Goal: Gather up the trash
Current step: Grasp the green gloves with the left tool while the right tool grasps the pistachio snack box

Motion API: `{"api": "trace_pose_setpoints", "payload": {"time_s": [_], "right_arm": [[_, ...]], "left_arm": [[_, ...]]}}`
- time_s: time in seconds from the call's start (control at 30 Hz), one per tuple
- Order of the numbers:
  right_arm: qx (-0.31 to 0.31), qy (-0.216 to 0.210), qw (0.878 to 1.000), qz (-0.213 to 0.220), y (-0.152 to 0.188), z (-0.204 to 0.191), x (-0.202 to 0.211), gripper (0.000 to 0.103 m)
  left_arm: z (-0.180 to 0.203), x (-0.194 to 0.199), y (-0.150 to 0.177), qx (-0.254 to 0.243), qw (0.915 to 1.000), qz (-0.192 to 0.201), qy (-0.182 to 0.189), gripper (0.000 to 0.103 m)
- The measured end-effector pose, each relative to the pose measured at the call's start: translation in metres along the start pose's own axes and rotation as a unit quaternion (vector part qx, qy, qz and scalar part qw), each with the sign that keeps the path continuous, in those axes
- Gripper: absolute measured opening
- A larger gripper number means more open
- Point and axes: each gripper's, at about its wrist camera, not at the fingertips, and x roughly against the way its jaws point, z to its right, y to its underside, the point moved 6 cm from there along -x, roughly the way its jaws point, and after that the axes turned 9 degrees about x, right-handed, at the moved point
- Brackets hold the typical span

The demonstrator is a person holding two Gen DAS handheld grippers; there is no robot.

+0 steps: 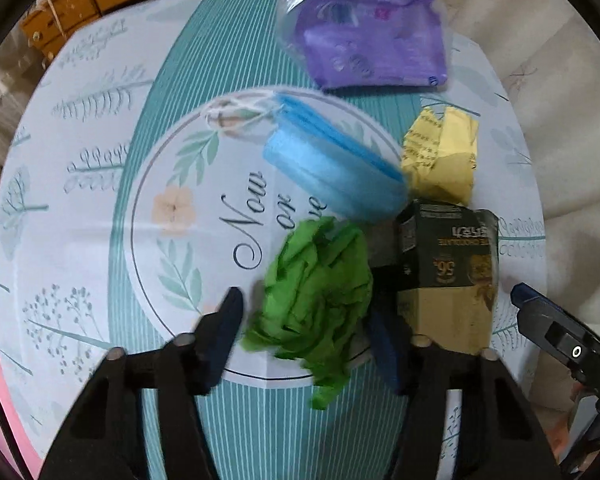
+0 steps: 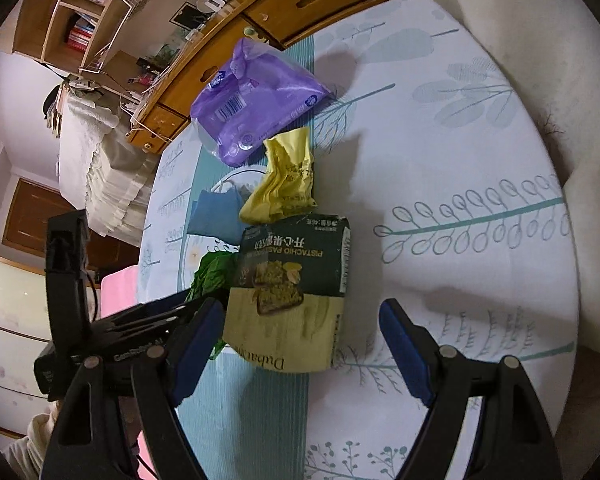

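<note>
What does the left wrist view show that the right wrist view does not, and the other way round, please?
Only the left wrist view shows the printed "Now or" lettering on the tablecloth and the left hand-held gripper straddling the crumpled green paper.

Only the right wrist view shows the bookshelf and the right hand-held gripper, open around the near end of the chocolate box.

Both show the purple plastic pack, yellow wrapper, blue face mask, green paper and chocolate box.

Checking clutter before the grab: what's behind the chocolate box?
Behind the chocolate box: crumpled yellow wrapper, touching its far edge, then the purple plastic pack. Whether anything lies under the box cannot be seen.
</note>
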Motion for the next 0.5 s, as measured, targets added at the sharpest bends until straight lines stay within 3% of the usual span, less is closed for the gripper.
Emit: {"api": "trace_pose_setpoints", "payload": {"time_s": [0.17, 0.5], "right_arm": [[-0.010, -0.010, 1.000, -0.009, -0.005, 0.003, -0.012, 0.081], [-0.027, -0.045, 0.999, -0.009, -0.006, 0.001, -0.024, 0.081]], "left_arm": [[0.001, -0.002, 0.000, 0.003, 0.9999, 0.008, -0.008, 0.044], [0.034, -0.007, 0.006, -0.031, 0.9987, 0.024, -0.032, 0.043]]}}
